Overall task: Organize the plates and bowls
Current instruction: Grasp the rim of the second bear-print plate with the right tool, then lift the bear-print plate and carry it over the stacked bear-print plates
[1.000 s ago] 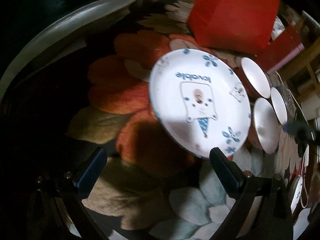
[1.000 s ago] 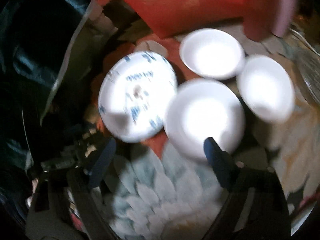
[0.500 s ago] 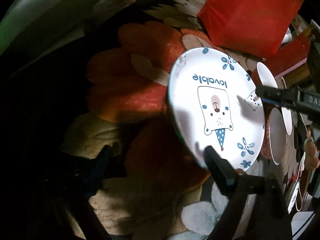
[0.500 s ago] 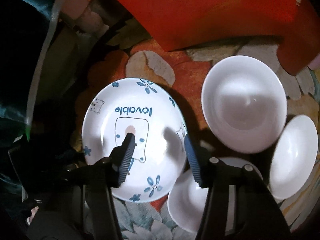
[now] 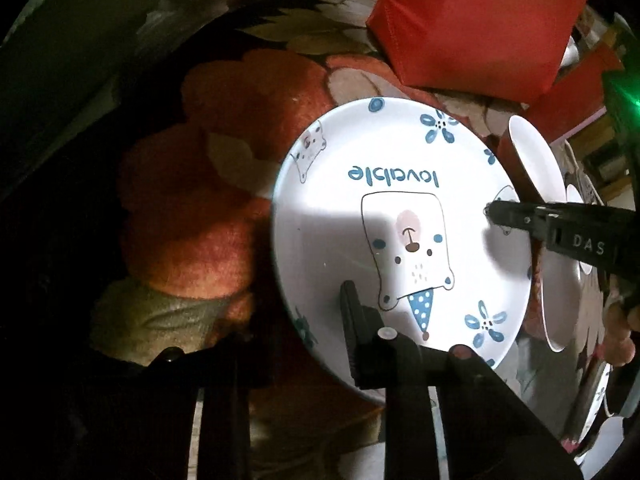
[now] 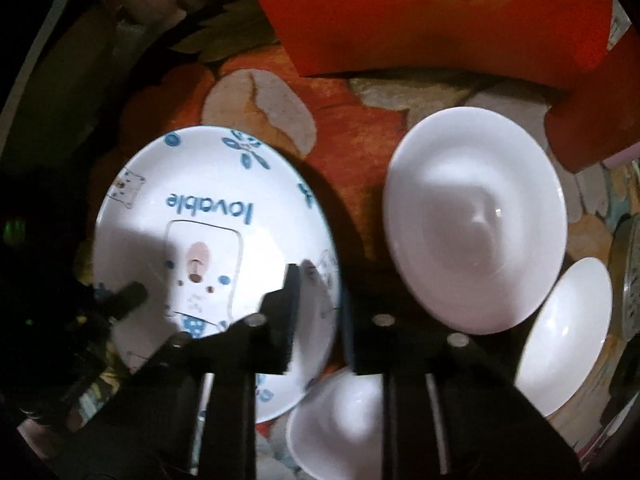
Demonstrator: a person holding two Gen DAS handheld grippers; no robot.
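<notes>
Two grippers meet on one bear plate (image 5: pixel 400 216), which lies on the floral cloth (image 5: pixel 192 220) printed with "lovable". From the left wrist view, the left gripper (image 5: pixel 296 320) is closing with the plate's near-left rim between its jaws. One finger lies over the white face, but the other is lost in the dark outside the rim, so contact cannot be told. This view also catches the right gripper (image 5: pixel 494 212) side-on at the plate's far right rim.

The right wrist view shows what is hidden there. The right gripper (image 6: pixel 320 292) is closed on the plate's right rim, one finger over the print and one outside. It also shows three white bowls: the large bowl (image 6: pixel 476 220) a little apart from the plate, the side bowl (image 6: pixel 564 340) beyond it, and the near bowl (image 6: pixel 336 420) just beside the plate's lower edge. A red bag (image 6: pixel 440 12) closes off the far side. Bare cloth lies open to the plate's left and beyond its upper rim.
</notes>
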